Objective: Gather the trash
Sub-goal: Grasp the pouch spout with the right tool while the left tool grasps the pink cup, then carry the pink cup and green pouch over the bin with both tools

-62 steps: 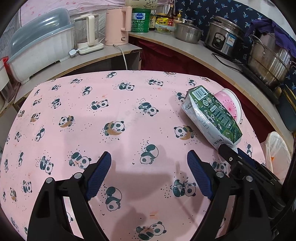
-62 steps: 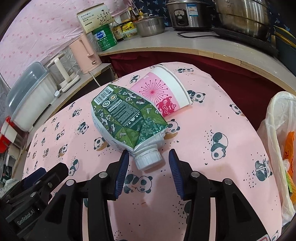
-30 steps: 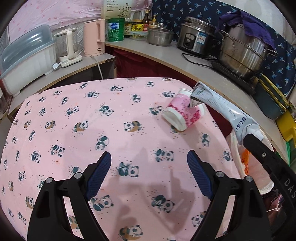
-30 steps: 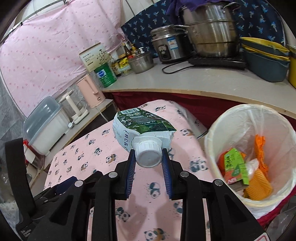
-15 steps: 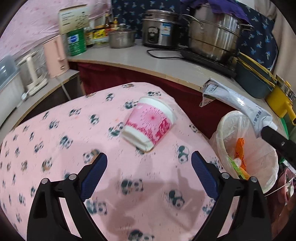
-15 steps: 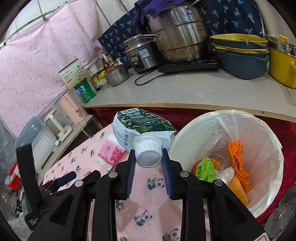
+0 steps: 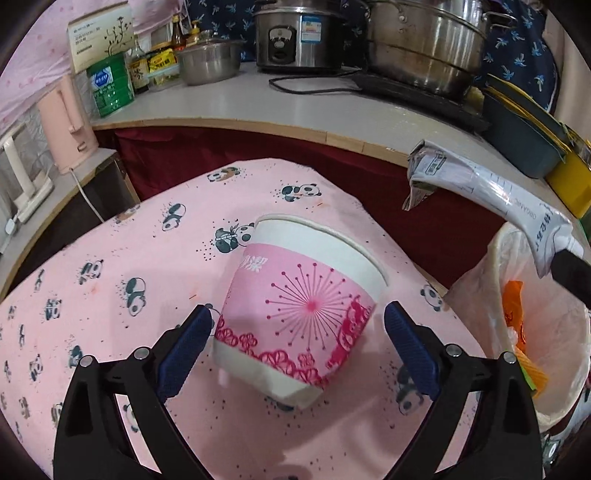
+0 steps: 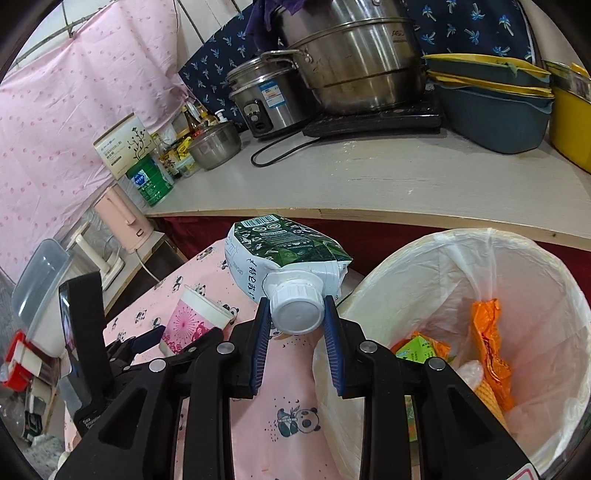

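Observation:
A pink and white paper cup [image 7: 299, 317] lies on its side on the panda tablecloth [image 7: 110, 288]. My left gripper [image 7: 297, 341] is open with a finger on each side of the cup, not touching it. The cup also shows in the right wrist view [image 8: 190, 321]. My right gripper [image 8: 295, 326] is shut on the white cap of a crumpled green carton [image 8: 284, 251] and holds it in the air by the rim of the lined trash bin [image 8: 517, 280]. The carton [image 7: 491, 195] also shows in the left wrist view, above the bin [image 7: 476, 295].
The bin holds orange and green wrappers [image 8: 487, 343]. A counter [image 7: 295, 103] behind the table carries a rice cooker [image 7: 291, 33], a steel pot [image 7: 424, 40], a green tin [image 7: 110, 88] and stacked basins [image 8: 491, 107]. A pink kettle [image 7: 70, 125] stands at the left.
My left gripper has moved up to the cup, which now lies between its fingers. My right gripper has carried the carton a little further toward the bin.

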The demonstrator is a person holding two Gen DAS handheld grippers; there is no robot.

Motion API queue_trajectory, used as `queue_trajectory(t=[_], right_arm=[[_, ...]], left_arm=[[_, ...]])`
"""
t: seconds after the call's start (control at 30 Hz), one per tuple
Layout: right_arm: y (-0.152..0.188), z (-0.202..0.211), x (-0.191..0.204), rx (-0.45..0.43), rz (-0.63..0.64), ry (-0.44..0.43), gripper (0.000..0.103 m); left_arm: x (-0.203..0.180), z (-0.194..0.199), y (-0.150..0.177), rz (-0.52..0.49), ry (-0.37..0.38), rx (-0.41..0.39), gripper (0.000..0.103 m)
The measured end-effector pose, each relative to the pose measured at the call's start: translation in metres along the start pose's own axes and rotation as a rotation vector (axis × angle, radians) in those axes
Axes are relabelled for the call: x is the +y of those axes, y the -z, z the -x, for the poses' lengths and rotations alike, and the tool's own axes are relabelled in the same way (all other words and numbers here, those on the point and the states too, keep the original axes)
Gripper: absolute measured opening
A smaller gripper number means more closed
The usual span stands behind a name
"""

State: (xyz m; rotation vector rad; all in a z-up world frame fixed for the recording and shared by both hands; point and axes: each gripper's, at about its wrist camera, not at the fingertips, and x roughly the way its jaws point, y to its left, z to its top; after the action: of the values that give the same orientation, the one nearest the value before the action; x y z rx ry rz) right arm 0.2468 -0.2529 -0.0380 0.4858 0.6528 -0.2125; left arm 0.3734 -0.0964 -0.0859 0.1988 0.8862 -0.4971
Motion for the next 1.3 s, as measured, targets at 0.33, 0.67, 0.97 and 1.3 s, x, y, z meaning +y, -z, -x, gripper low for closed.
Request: queue_trajectory(t=[0.33, 0.67, 0.97, 1.3], right_arm=[[0.006, -0.008, 0.011, 0.016, 0.028, 0.007, 0.027], [0.012, 0.023, 0.011, -0.002, 0.032, -0.005, 0.027], [0.01, 0.074, 0.002, -0.055, 0.023, -0.013, 0.027], [0.007, 0.132, -0.032, -0.125, -0.027, -0.003, 0.027]], left_arm=[[0.001, -0.002, 0.006, 0.033, 0.053, 0.035, 0.059], [-0.024, 0.044, 0.019, 0.038, 0.068, -0.005, 0.059], [-0.062, 0.091, 0.024, 0.023, 0.093, -0.047, 0.059], [-0.114, 0.131, 0.032, -0.008, 0.122, -0.071, 0.059]])
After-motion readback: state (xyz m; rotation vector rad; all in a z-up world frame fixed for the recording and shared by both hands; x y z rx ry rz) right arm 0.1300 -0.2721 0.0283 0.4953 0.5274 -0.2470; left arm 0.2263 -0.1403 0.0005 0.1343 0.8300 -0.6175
